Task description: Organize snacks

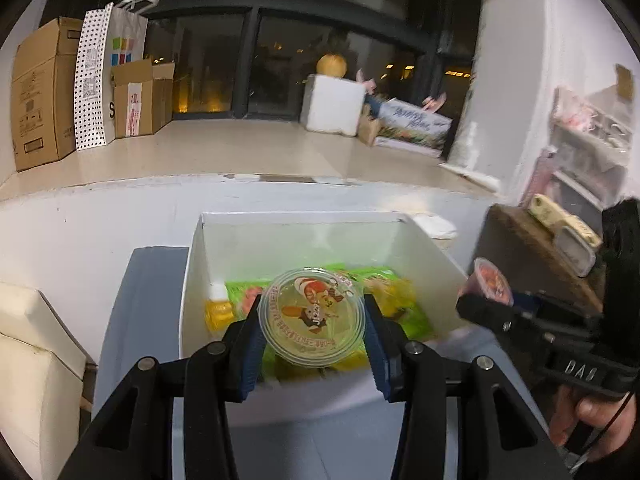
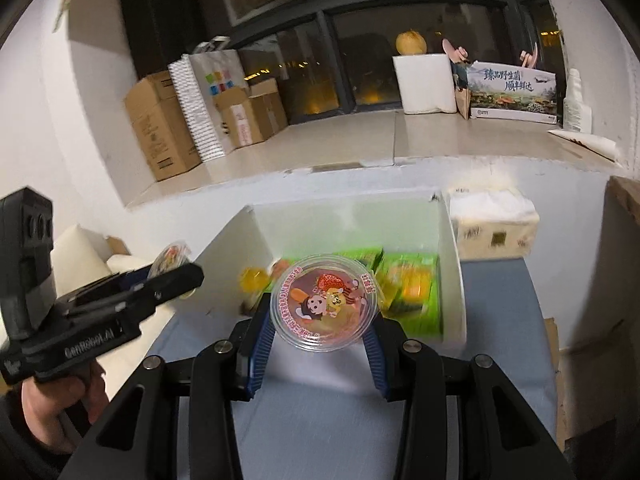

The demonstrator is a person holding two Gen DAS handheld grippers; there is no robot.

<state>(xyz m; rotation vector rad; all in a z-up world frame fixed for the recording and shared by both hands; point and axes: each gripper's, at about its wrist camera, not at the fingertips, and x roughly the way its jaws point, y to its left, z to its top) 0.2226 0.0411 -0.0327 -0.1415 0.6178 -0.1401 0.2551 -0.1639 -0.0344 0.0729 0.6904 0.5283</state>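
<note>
White card walls of the open box (image 1: 192,280) rise just ahead of both tongs, its near edge low and its top open. The left tongs (image 1: 312,332) are clamped on a yellow jelly cup (image 1: 312,314), held above the box's near edge. The right tongs (image 2: 322,320) are clamped on a pink jelly cup (image 2: 324,306), just short of the box. Green packets (image 2: 416,296) lie inside, ahead of the cups. A tissue pack (image 2: 492,224) sits right of the box. The blue-grey table (image 2: 312,420) is bare beneath the tongs; beyond, a sill carries cartons (image 1: 44,92) under a dark window.
</note>
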